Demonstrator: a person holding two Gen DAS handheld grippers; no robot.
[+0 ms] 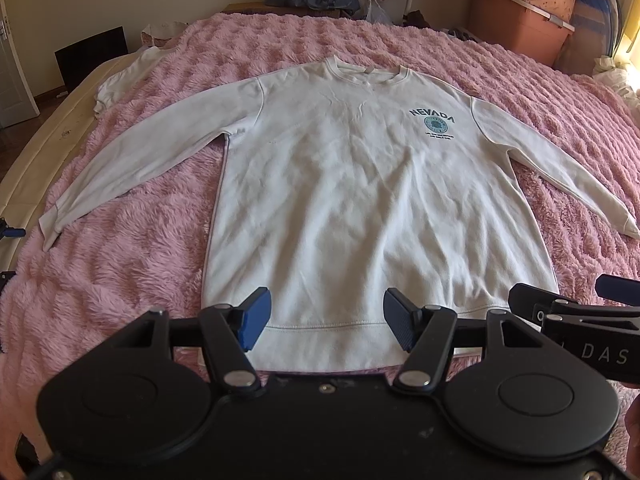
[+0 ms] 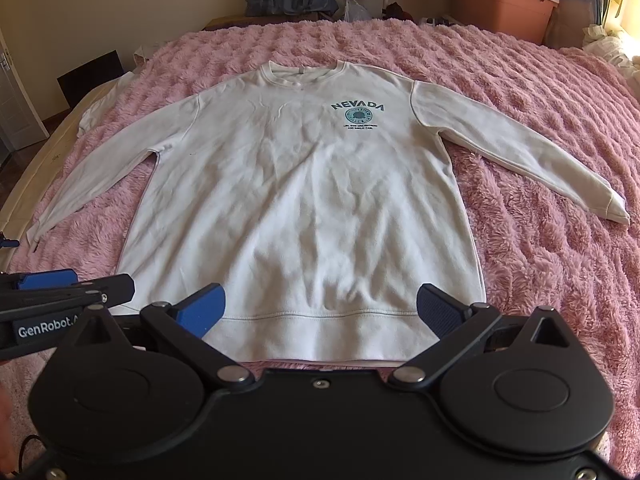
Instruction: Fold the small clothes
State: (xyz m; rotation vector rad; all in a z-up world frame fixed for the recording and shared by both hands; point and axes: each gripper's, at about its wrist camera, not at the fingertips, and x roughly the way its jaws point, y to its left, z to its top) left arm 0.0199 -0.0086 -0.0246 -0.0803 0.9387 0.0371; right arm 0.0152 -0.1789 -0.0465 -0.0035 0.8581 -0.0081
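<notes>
While the white sweatshirt (image 1: 340, 200) lies flat, front up, sleeves spread on the pink blanket (image 1: 120, 272), nothing is folded yet, and I hold my left gripper (image 1: 326, 322) and right gripper (image 2: 320, 312) wide open, empty, above its hem.

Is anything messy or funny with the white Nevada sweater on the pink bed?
Nothing stands out. The white sweater lies flat and face up on the pink blanket, both sleeves spread out, with only soft wrinkles.
</notes>
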